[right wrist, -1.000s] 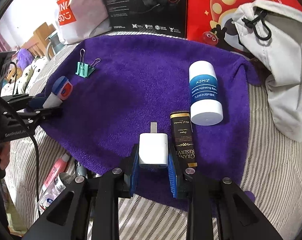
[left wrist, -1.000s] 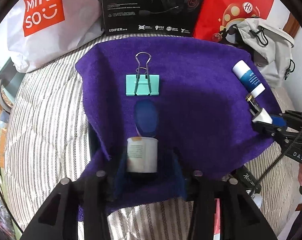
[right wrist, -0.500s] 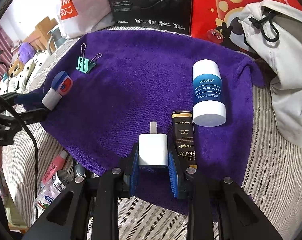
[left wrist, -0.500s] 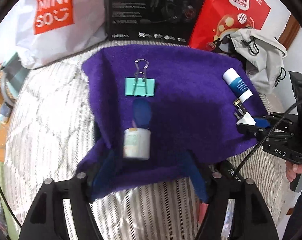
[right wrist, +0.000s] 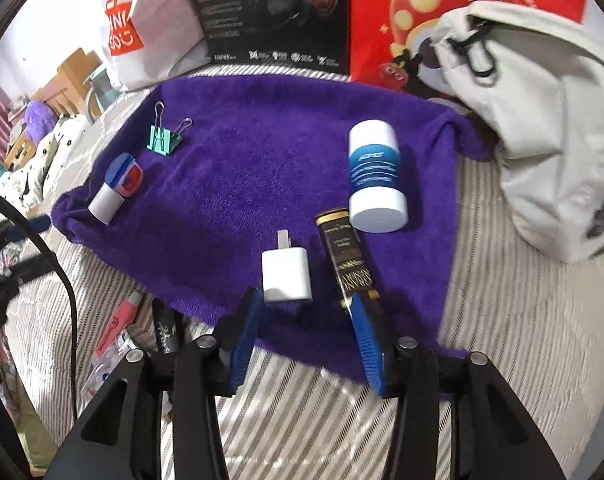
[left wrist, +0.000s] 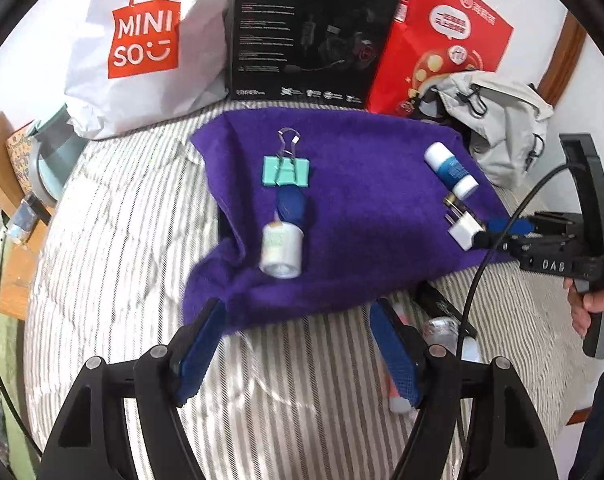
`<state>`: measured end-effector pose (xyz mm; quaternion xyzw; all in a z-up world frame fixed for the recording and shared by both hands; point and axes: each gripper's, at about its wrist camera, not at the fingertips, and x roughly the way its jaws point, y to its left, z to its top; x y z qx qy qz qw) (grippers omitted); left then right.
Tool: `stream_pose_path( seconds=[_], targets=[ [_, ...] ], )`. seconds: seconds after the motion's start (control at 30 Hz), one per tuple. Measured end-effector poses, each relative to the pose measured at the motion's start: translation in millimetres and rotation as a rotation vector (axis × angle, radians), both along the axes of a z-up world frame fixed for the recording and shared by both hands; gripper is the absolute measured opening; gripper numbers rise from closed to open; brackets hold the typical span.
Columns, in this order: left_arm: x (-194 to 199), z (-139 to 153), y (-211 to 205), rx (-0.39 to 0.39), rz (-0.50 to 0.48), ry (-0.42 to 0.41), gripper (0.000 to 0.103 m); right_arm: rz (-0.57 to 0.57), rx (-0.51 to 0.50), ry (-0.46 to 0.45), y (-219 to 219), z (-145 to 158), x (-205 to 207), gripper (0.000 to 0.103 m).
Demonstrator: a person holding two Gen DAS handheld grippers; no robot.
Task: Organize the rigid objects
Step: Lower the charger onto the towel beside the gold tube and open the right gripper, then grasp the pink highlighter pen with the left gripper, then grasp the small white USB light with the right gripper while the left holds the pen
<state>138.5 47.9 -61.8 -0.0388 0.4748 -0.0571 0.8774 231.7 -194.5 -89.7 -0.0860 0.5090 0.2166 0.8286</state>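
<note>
The small white bottle with the blue cap (left wrist: 283,240) now lies free on the purple towel (left wrist: 366,208), just below the teal binder clip (left wrist: 286,172); a second ago it sat between the left gripper's (left wrist: 298,344) fingers, which have since let go and pulled back off the towel's near edge, spread wide and empty. The white charger plug (right wrist: 287,270) has been released too: it rests flat on the plush pile near the towel's front edge, prong pointing away, and the right gripper (right wrist: 304,344) stands just behind it with its ribbed blue pads apart, touching nothing. Close to the right of the plug lies a slim black box with gold lettering (right wrist: 348,262), and beyond that a smooth white cylinder with a blue band (right wrist: 376,178) on its side. The towel is thick and fuzzy, rumpled at its left corner, spread over a striped quilted bed (left wrist: 114,240). Behind it lean a crinkled white shopping bag (left wrist: 142,40), a glossy black carton (left wrist: 314,32), a red paper bag (left wrist: 442,40) and a soft grey fabric backpack (right wrist: 542,120).
</note>
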Motion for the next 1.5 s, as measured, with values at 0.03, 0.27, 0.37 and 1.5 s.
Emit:
stream_pose_path(
  seconds=[0.03, 0.27, 0.37, 1.5],
  targets=[
    [-3, -2, -2, -0.003, -0.008, 0.001, 0.073, -0.007, 0.007, -0.007, -4, 4, -5, 0.048],
    [-10, -22, -25, -0.016, -0.062, 0.024, 0.073, -0.051, 0.045, -0.061, -33, 25, -54, 0.05],
    [-12, -32, -38, 0.003, -0.097, 0.035, 0.073, -0.079, 0.077, -0.074, -50, 33, -81, 0.052],
    [-24, -52, -78, 0.158, -0.212, -0.004, 0.017, -0.122, 0.151, 0.01, -63, -14, -135, 0.059]
  ],
)
